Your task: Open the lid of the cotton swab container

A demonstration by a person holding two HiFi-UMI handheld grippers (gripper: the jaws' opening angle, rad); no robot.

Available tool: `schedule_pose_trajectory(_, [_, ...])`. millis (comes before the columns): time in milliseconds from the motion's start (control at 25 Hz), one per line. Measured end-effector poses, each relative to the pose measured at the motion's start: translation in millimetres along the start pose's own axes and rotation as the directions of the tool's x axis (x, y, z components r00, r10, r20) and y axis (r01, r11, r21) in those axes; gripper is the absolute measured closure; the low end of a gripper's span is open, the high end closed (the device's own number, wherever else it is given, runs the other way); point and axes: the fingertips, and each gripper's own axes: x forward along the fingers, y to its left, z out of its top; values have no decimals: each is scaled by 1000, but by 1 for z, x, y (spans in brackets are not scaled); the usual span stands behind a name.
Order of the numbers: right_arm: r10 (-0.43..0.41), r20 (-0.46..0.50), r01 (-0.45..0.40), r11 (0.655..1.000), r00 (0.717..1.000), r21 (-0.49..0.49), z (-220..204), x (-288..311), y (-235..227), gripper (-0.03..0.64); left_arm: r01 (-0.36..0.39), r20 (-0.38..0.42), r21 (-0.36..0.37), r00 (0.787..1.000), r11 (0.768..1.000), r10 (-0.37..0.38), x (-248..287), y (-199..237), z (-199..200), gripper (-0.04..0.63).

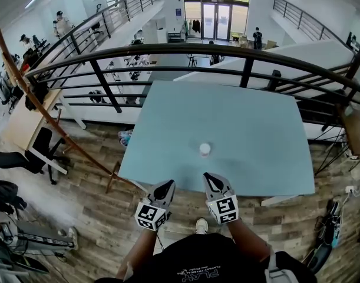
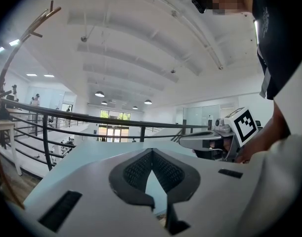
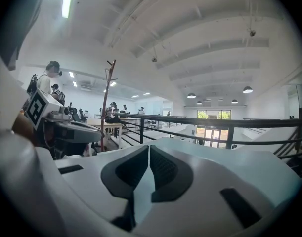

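In the head view a small white round cotton swab container (image 1: 204,149) stands on the pale blue table (image 1: 256,134), near its front middle. My left gripper (image 1: 167,185) is at the table's front edge, left of and nearer than the container, jaws shut on nothing. To its right my right gripper (image 1: 210,177) is shut too, just short of the container and apart from it. Neither gripper view shows the container: the left gripper (image 2: 151,151) and the right gripper (image 3: 149,147) both point over the tabletop toward the railing, tips together.
A dark metal railing (image 1: 185,50) curves round the far side of the table, with a drop to a lower floor behind it. A wooden coat stand (image 1: 26,93) leans at the left. The floor is wood planks (image 1: 91,205).
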Motion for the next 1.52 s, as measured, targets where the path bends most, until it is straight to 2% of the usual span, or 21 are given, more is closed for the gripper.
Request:
schedule_pose_trajectory(560, [52,-20,-51,999,998,11,-10,28,-36,595,-42,-16,9,999,999,42,46,12,2,583])
schedule_pose_trajectory(960, [75,-36,-75,997,997,16,-16,39,-54,595,-70,-26,-27,997,997,69,67,15,-1,583])
schedule_pose_trajectory(1160, [76,-38,-75,997,996,30,-10,50,-62,595,-50,-33,-29,998,998,49,85,17,4,583])
schedule_pose_trajectory(1360, [48,-51,-46,999,998,24,-15,80,-66,595,-10,-41,-24,999,1000,9,101,43,0,583])
schedule_pose_trajectory(1520, [25,-42,-23,999,999,33,-2,97,-73,595,21,-43,-17,999,1000,-22,117,56,8,583])
